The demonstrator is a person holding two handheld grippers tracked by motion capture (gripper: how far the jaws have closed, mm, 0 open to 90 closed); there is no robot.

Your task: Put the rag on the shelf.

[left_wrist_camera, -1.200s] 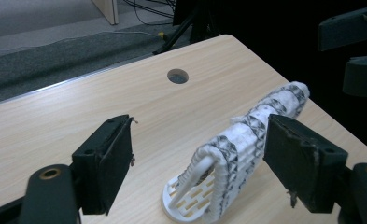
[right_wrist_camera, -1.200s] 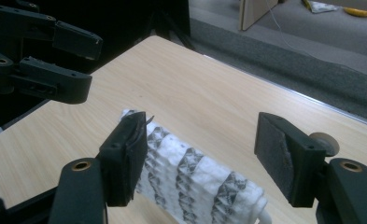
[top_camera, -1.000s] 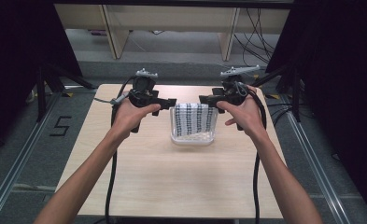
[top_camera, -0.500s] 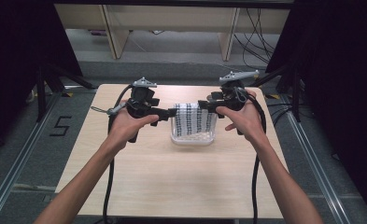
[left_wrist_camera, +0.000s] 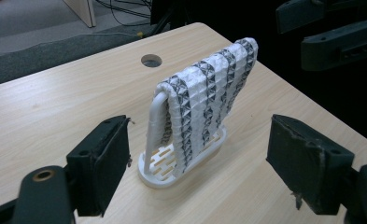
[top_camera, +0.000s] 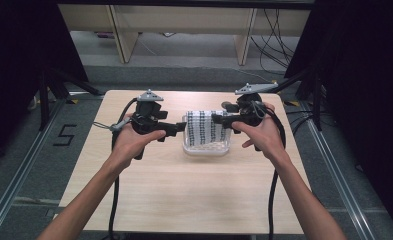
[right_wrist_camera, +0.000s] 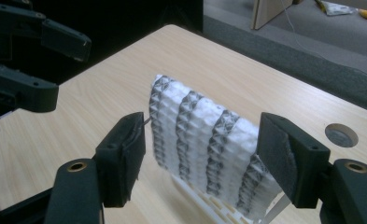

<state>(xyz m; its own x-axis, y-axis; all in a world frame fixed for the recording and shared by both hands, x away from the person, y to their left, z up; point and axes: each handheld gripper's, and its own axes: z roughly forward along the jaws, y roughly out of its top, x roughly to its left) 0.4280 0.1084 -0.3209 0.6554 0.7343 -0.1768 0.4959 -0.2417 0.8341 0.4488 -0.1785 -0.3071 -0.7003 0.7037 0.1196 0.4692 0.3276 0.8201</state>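
Note:
A black-and-white patterned cloth (top_camera: 207, 129) hangs over a white slotted rack (top_camera: 206, 149) at the middle of the table. My left gripper (top_camera: 181, 128) is at the rack's left end, level and open. In the left gripper view its jaws (left_wrist_camera: 202, 140) stand wide, with the cloth (left_wrist_camera: 204, 98) and rack (left_wrist_camera: 162, 172) just ahead of them. My right gripper (top_camera: 218, 119) comes in from the right, above the cloth's far corner. In the right gripper view it (right_wrist_camera: 202, 144) is open, its pads on either side of the cloth (right_wrist_camera: 200, 135) without pressing on it.
The light wooden table (top_camera: 184, 190) has a round cable hole (left_wrist_camera: 151, 60) behind the rack. Grey floor, table legs and cables lie beyond the far edge. Dark curtains stand at both sides. Cables trail from both grippers towards the near edge.
My left hand has moved right and a little down, bringing its jaws up to the rack's left end. The right hand has stayed almost still.

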